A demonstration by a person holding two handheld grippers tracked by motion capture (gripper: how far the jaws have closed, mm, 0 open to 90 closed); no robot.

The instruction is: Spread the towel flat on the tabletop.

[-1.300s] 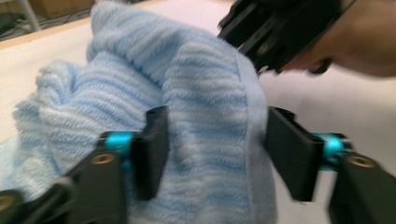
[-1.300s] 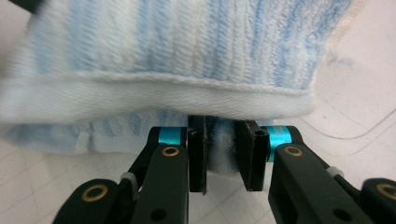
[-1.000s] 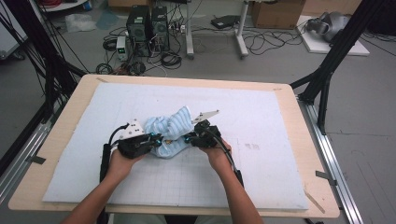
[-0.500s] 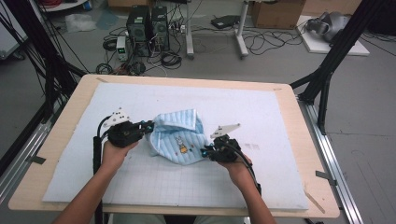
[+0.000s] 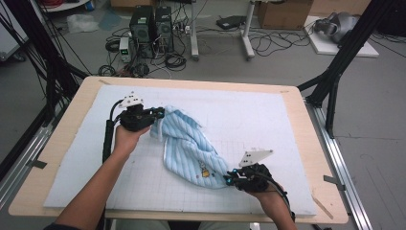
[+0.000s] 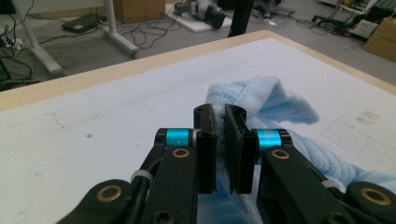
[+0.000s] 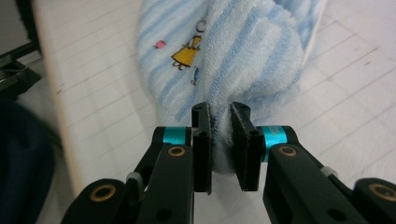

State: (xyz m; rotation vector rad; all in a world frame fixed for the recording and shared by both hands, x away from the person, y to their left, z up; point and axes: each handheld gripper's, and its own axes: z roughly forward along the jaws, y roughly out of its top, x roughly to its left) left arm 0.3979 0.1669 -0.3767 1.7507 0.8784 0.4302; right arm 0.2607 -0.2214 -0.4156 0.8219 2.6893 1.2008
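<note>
High view first, and we start with the biggest thing: the table (image 5: 72, 120), its wooden rim framing a pale gridded mat (image 5: 268, 124) that covers nearly all of it. Across that mat lies our towel (image 5: 189, 148), light blue with white stripes and a small cartoon print, stretched on a diagonal from the far left toward the near right and sagging into soft folds in the middle. We have the left gripper (image 5: 158, 113) up at the far end, jaws pressed together on a corner of the cloth; left gripper view shows terry bunched between the pads (image 6: 233, 154). Down at the near end our right gripper (image 5: 229, 178) pinches the opposite edge, and right gripper view has a thick fold of stripes squeezed between its fingers (image 7: 203, 149), the little print just beyond. Our read: we're spreading this towel flat, and it's roughly halfway open. To do it well, we want both pinches firm, hands drawing apart evenly along the diagonal, cloth lifted just clear so the middle doesn't drag or roll under. Pull too hard and a corner slips free; go gently, then lower both ends together.
</note>
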